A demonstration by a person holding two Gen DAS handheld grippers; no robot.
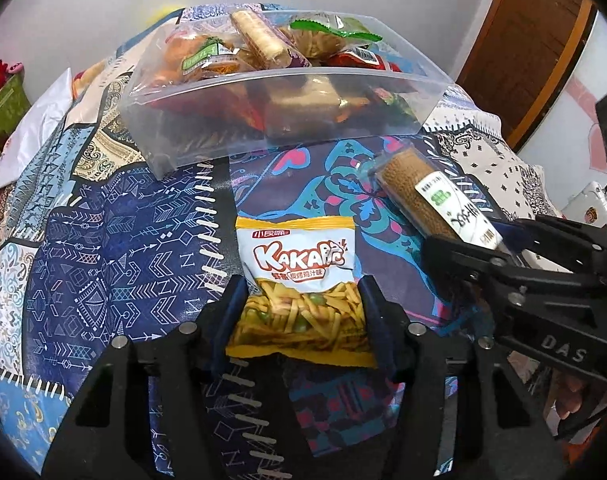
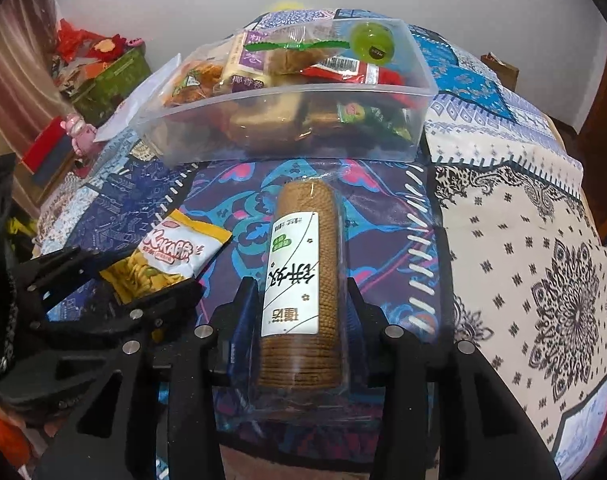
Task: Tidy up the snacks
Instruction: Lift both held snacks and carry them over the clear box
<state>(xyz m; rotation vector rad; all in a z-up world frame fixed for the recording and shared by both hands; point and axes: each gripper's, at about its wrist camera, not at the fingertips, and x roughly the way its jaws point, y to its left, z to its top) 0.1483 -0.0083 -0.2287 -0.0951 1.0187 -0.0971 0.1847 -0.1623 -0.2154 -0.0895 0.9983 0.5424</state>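
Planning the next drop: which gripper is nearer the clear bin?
Roughly level, cannot tell. Left gripper holds the KAKA bag, right gripper the biscuit roll; both are short of the clear bin.

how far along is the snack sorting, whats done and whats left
Mostly done: the clear bin already holds many snack packs. In hand: the left gripper grips the chip bag and the right gripper grips the biscuit roll, both still short of the bin over the tablecloth. Left: put these two in the bin; no other loose snacks show on the cloth.

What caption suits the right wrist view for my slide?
Right gripper holds a biscuit roll before the clear snack box.
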